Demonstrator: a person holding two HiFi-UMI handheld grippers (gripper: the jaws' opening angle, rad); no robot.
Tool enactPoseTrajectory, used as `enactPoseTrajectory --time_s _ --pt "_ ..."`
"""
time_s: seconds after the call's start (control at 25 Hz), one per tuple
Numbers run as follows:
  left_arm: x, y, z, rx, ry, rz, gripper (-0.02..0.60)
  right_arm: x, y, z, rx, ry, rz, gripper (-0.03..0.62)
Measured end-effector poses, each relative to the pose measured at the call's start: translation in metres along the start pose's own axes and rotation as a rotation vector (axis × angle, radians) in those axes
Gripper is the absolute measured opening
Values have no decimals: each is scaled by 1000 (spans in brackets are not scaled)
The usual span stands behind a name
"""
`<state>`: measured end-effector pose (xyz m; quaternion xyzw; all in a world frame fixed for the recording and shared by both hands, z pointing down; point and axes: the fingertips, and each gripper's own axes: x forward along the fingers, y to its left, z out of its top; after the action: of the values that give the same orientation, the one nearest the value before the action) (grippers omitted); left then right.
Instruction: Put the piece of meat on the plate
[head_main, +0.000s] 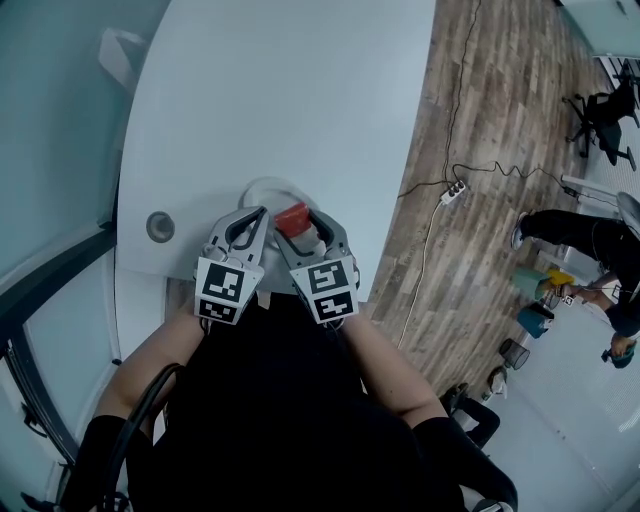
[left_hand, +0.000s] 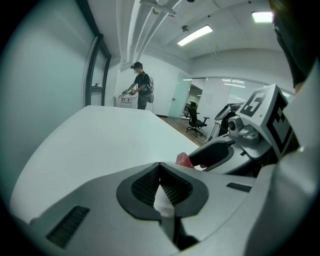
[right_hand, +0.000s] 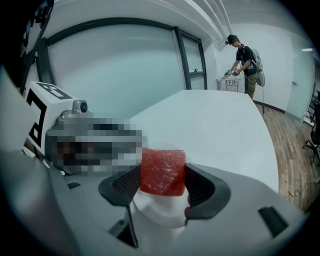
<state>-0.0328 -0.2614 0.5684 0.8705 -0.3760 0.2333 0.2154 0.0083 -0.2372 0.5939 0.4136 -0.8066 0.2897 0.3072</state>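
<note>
A wide white table (head_main: 290, 90) with a round grey cable port (head_main: 160, 227) near its edge stands on a wood-plank floor (head_main: 500, 100), where a power strip (head_main: 453, 190) lies on its cable (head_main: 465, 70). Beyond the table's far end a person (left_hand: 141, 85) wearing a backpack stands at a small cart (left_hand: 125, 100) — black office chairs (left_hand: 196, 119) further off, glass wall (right_hand: 125, 75) alongside.

An open-plan office: a long white table (head_main: 280, 90) on wood-plank flooring (head_main: 480, 230), glass partition walls (right_hand: 120, 70) at the left, swivel chairs (head_main: 605, 115) far right, strip lights (left_hand: 195, 35) overhead.
</note>
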Motion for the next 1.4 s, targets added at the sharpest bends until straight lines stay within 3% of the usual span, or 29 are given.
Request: enactPoseTrajectory --time_s 0.88,1.4 --pt "11 7 -11 -29 43 -4 3 15 3 -11 -38 88 18 279" --pt "11 9 -15 -53 46 -8 3 20 3 -14 -97 116 -22 279"
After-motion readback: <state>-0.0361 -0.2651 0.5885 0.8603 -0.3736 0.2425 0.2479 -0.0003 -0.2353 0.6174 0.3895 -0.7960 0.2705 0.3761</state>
